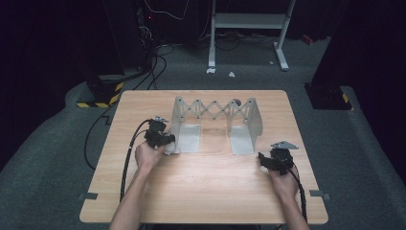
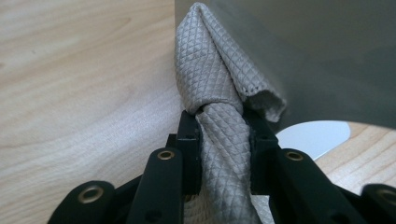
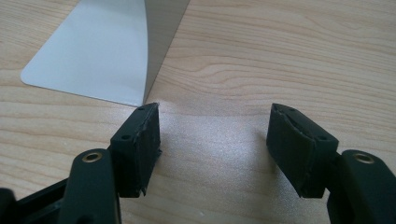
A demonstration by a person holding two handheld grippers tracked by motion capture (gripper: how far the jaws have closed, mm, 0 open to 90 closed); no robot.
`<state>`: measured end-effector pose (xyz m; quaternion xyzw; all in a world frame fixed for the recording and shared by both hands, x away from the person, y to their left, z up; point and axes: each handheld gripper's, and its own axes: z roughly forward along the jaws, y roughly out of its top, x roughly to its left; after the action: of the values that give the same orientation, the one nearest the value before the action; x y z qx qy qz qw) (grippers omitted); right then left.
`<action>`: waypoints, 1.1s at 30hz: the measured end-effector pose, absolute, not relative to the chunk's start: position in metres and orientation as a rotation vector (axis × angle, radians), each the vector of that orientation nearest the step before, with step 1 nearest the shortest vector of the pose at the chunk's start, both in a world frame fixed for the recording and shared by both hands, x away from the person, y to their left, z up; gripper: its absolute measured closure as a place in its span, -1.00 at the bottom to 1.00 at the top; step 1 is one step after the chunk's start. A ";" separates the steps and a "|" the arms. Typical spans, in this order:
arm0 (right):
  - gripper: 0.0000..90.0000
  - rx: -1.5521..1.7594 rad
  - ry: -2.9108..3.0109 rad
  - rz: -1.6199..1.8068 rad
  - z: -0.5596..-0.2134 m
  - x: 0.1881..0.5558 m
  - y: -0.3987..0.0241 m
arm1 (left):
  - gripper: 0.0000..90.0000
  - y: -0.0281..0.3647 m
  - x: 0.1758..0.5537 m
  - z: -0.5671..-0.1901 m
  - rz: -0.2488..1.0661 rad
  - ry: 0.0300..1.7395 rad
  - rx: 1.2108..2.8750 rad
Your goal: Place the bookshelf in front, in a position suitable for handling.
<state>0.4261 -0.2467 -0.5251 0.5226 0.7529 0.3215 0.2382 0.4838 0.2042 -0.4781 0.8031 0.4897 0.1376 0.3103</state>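
Your left gripper clamps the soft, light quilted cloth beside the metal rack; right gripper gapes empty. Pinch a bunched fold; it'll sag.

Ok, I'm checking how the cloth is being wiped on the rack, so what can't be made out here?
- Cloth: its lower end is cut off by the bottom edge in the left gripper view; too small in the high view, behind the left gripper.
- Rack: up close, its panel is cut off by the top and right edges.
- Dark thing behind the rack: too small to identify.
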 end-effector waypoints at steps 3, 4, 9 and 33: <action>-0.22 1.432 2.062 0.881 -0.525 0.426 -0.247 | 0.60 0.205 0.485 -0.471 0.371 1.276 2.124; -0.22 1.432 2.062 0.881 -0.525 0.426 -0.247 | 0.60 0.205 0.485 -0.471 0.371 1.276 2.124; -0.22 1.433 2.061 0.881 -0.525 0.426 -0.247 | 0.60 0.210 0.485 -0.452 0.376 1.255 2.079; -0.22 1.432 2.061 0.881 -0.525 0.426 -0.246 | 0.60 0.214 0.495 -0.388 0.490 1.153 2.028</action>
<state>0.4259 -0.2464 -0.5252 0.5229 0.7525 0.3217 0.2383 0.4953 0.2143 -0.3881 0.7904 0.4493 0.1911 0.3700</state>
